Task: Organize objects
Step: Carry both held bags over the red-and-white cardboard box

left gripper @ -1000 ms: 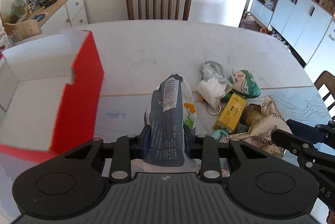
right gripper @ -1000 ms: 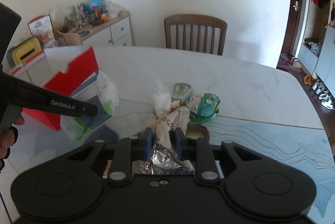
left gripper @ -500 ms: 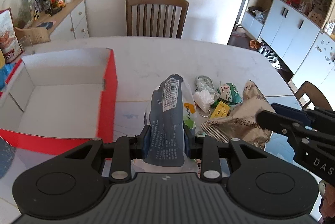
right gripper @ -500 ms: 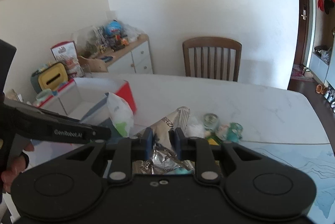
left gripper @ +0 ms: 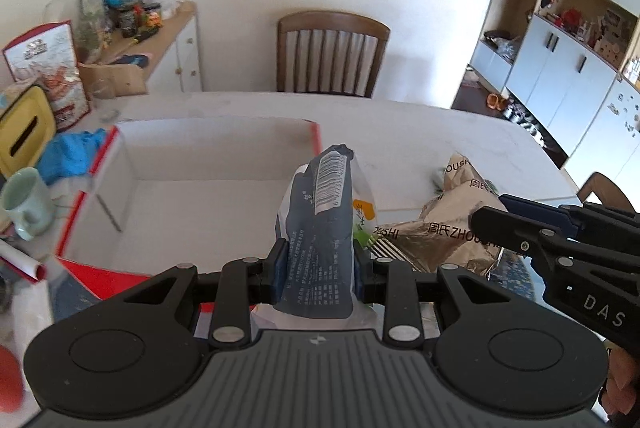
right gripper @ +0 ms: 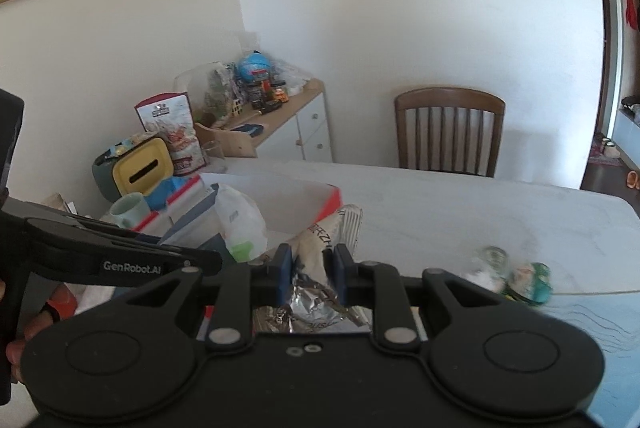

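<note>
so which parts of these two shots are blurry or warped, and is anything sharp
Left wrist view: the dark blue bag is sharp, the red box edges smear, and the cabinets bow at the fisheye edge. Right wrist view: the small items on the table are motion-blurred, and the door frame curves.

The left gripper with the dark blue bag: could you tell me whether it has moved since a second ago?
Yes. The left gripper, shut on the dark blue bag, has risen and moved towards the red box.

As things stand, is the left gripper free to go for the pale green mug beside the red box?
Probably not: the left gripper is shut on a dark blue packet, so the mug stays out of its reach until that packet is dropped.
</note>
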`<state>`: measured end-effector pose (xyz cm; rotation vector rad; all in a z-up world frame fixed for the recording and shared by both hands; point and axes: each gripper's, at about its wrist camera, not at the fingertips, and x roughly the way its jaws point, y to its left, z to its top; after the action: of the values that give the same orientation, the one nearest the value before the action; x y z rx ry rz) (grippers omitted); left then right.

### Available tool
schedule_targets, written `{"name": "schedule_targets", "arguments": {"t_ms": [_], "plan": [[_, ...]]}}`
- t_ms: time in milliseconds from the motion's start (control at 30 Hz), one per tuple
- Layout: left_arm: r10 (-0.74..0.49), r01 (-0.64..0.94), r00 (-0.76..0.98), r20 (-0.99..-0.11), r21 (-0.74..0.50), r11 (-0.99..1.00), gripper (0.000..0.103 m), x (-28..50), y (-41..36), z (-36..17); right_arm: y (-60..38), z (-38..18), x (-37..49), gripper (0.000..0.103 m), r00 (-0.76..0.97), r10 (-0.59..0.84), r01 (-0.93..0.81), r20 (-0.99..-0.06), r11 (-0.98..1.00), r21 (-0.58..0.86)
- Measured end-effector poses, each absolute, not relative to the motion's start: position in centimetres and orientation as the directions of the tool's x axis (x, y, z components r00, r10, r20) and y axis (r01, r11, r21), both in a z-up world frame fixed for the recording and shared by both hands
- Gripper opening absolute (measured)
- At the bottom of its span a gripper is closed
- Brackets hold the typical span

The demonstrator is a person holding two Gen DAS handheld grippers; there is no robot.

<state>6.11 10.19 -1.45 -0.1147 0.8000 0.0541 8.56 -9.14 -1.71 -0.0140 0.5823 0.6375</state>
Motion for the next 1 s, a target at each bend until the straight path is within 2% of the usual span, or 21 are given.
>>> {"name": "schedule_targets", "arguments": {"t_ms": [367, 467, 633, 1000], "plan": [[0.073, -0.141, 0.687, -0.723, -0.033, 0.989, 0.03, 7.0, 17.8, -1.9, -1.6, -2.9, 10.7, 0.019, 0.636, 0.568, -0.596, -0.523, 0.791, 0.134], [0.096, -0.147, 0.682, -0.725, -0.007, 0.989, 0.03, 8.0, 19.3, -2.6, 0.1, -3.7, 11.7, 0.008, 0.64, 0.566, -0.603, -0.52, 0.789, 0.116], [0.111, -0.15, 0.648, -0.754, 0.017, 0.989, 0.03, 10.6, 21.4, -4.6, 2.8, -5.5, 13.8, 0.008, 0.624, 0.546, -0.618, -0.559, 0.783, 0.076], [0.097, -0.127, 0.502, -0.86, 0.038, 0.991, 0.03, 16.2, 23.4, -11.1, 3.0, -8.2, 14.9, 0.008, 0.573, 0.522, -0.599, -0.632, 0.793, 0.112]]}}
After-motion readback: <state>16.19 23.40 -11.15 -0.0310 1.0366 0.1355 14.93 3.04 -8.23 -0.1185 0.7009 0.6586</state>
